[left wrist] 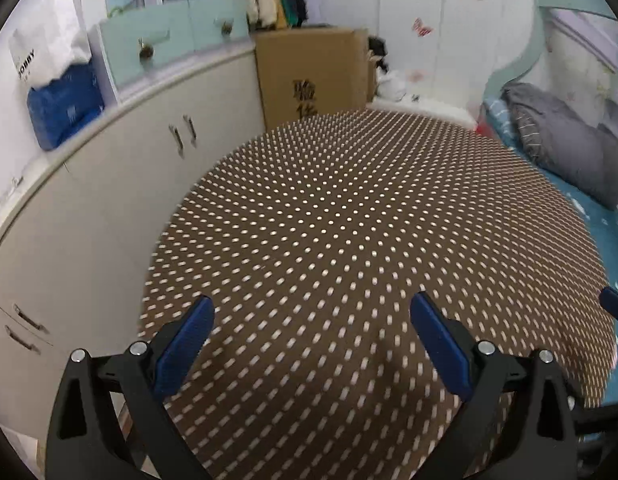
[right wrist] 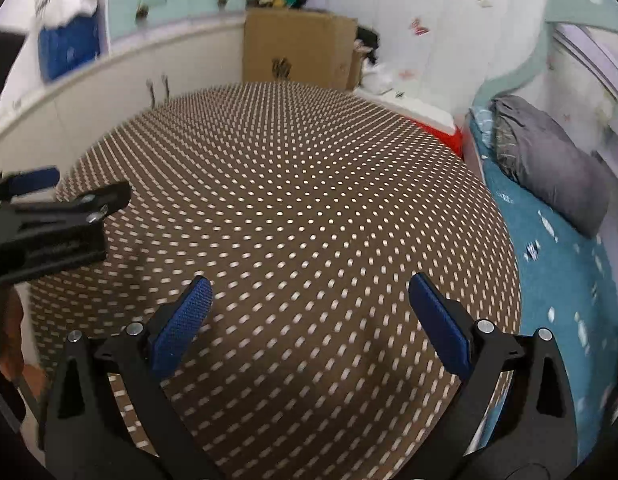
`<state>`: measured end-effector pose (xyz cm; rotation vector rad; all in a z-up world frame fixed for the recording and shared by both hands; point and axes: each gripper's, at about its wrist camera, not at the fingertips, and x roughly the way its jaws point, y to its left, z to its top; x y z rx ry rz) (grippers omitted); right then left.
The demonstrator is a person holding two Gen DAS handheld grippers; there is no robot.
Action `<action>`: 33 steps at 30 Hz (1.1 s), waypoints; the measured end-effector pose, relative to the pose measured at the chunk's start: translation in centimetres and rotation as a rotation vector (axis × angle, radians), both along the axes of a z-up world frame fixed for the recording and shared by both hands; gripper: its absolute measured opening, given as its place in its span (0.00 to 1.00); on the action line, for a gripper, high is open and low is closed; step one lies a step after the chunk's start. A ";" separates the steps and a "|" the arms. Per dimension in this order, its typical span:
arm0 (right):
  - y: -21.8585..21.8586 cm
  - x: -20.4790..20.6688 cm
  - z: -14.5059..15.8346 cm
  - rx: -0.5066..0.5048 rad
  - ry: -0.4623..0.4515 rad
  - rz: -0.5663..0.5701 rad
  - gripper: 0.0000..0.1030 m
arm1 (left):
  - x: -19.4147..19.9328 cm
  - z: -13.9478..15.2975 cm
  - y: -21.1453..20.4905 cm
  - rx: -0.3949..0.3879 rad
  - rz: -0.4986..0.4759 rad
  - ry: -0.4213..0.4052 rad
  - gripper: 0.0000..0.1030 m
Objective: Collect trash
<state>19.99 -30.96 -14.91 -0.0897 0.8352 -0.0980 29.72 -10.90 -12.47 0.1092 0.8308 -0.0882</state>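
My left gripper is open and empty above the near part of a table with a brown cloth with white dots. My right gripper is open and empty above the same cloth. The left gripper's body shows at the left edge of the right wrist view. A blue fingertip of the right gripper shows at the right edge of the left wrist view. No trash shows on the cloth in either view.
A white cabinet runs along the left. A cardboard box stands behind the table. A bed with a blue sheet and grey pillow lies at the right. A red and white container sits at the table's far right corner.
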 end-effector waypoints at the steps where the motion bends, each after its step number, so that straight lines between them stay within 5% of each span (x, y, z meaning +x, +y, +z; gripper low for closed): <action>1: -0.3 0.9 -0.3 -0.004 0.018 0.011 0.94 | 0.8 -0.4 -0.4 -0.004 0.006 0.009 0.94; 8: -1.2 6.1 -2.3 0.034 0.104 0.148 0.94 | 4.7 -2.7 -2.1 0.011 0.069 0.062 0.94; 17: -1.1 9.2 -3.3 0.075 0.096 0.317 0.94 | 6.4 -4.3 -1.9 -0.021 0.117 0.097 0.96; 33: -1.5 11.3 -3.7 0.114 0.117 0.334 0.94 | 6.9 -4.1 -1.8 -0.025 0.125 0.099 0.96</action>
